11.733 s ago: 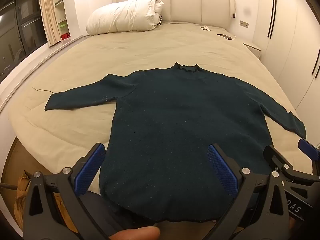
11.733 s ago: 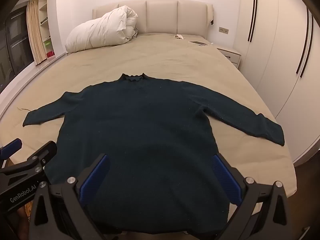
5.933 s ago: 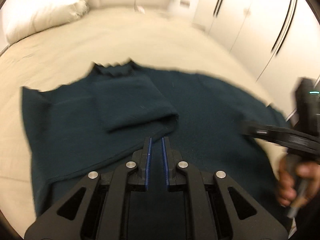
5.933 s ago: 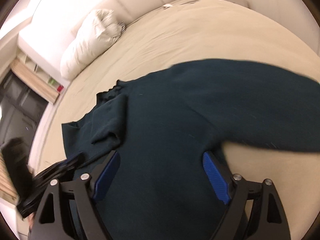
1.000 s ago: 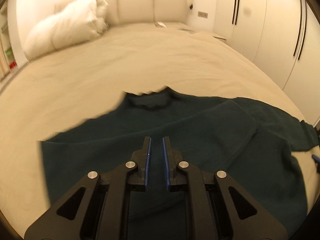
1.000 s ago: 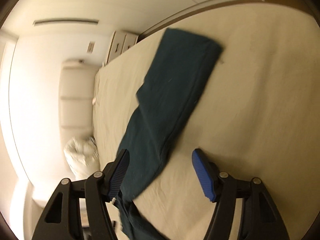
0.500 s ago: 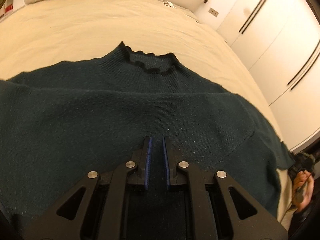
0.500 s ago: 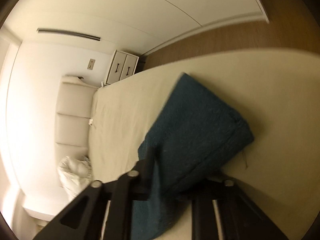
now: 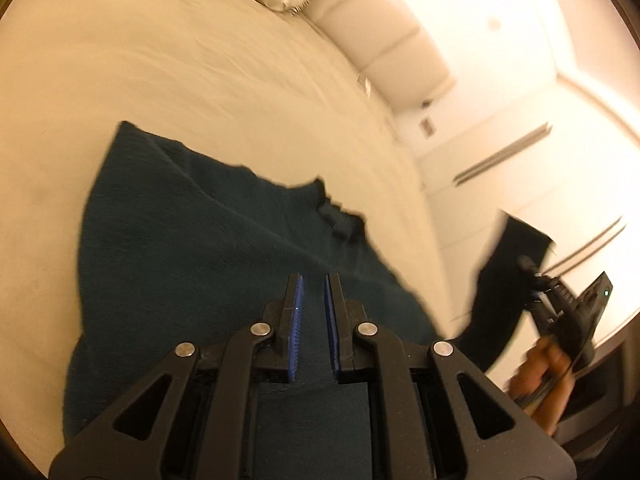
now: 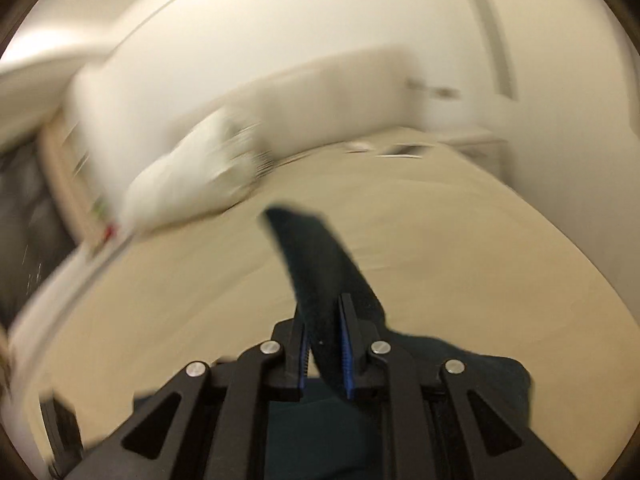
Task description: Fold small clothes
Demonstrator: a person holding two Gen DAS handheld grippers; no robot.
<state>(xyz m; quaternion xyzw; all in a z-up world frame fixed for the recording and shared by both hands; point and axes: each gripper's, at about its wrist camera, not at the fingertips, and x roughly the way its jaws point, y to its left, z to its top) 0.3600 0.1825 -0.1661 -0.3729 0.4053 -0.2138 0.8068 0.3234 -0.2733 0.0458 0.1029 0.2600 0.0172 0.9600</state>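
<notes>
Sweater, dark green, spread flat on the beige bed, body directly under and ahead of the left gripper. Left jaws nearly together, nothing visibly pinched between the blue pads. Sleeve clamped in the right gripper, cuff end standing up past the fingertips, lifted off the bed at the sweater's right side. Long axis of that sleeve running from the raised cuff down to the shoulder, so probably due to swing leftward across the body. Right hand clearly nearer to it.
</notes>
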